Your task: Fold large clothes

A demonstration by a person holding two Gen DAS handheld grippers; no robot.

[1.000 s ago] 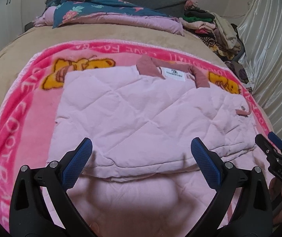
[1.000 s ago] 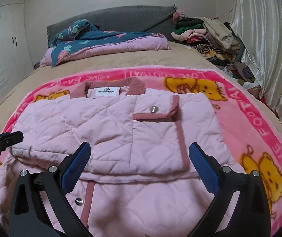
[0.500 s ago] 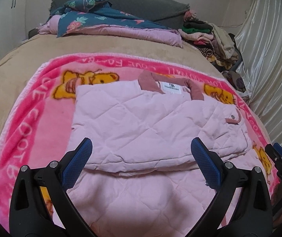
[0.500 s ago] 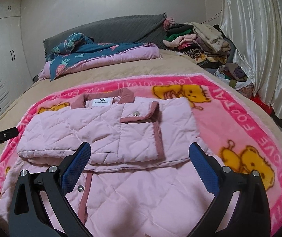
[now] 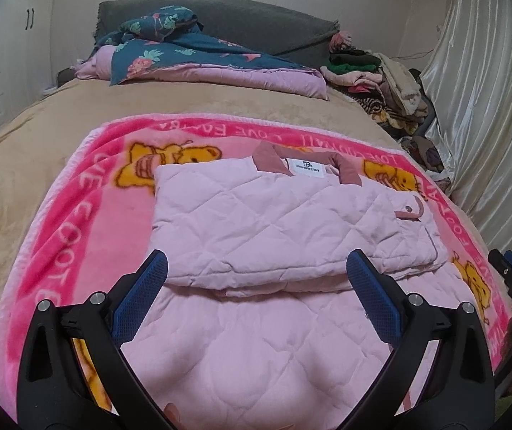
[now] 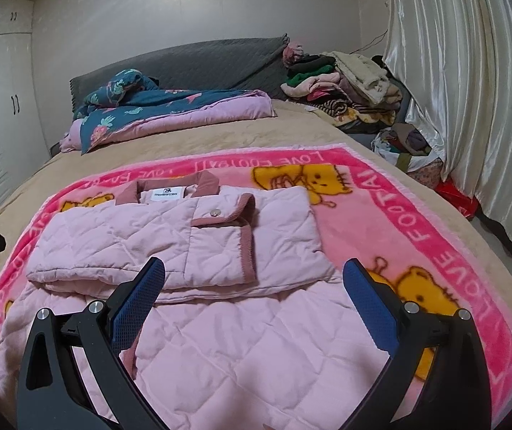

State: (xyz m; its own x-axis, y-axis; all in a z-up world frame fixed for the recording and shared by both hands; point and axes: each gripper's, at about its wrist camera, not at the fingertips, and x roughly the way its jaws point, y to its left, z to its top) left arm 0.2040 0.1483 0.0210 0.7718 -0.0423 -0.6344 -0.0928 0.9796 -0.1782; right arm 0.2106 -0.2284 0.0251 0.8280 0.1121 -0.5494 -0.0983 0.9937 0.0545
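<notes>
Both grippers pulled back, raised; jacket [image 5: 256, 229] ahead below left gripper [image 5: 256, 283].

We pull both grippers back and up from pink quilted jacket [image 5: 256, 222]: it sits higher and smaller in both views than second ago. Left gripper [image 5: 256, 286] now shows more pink blanket [image 5: 77, 222] at left of frame. Right gripper [image 6: 252, 290] view takes in more curtain [image 6: 453, 71] and ceiling at top. Folded sleeves shift toward frame centre.
</notes>
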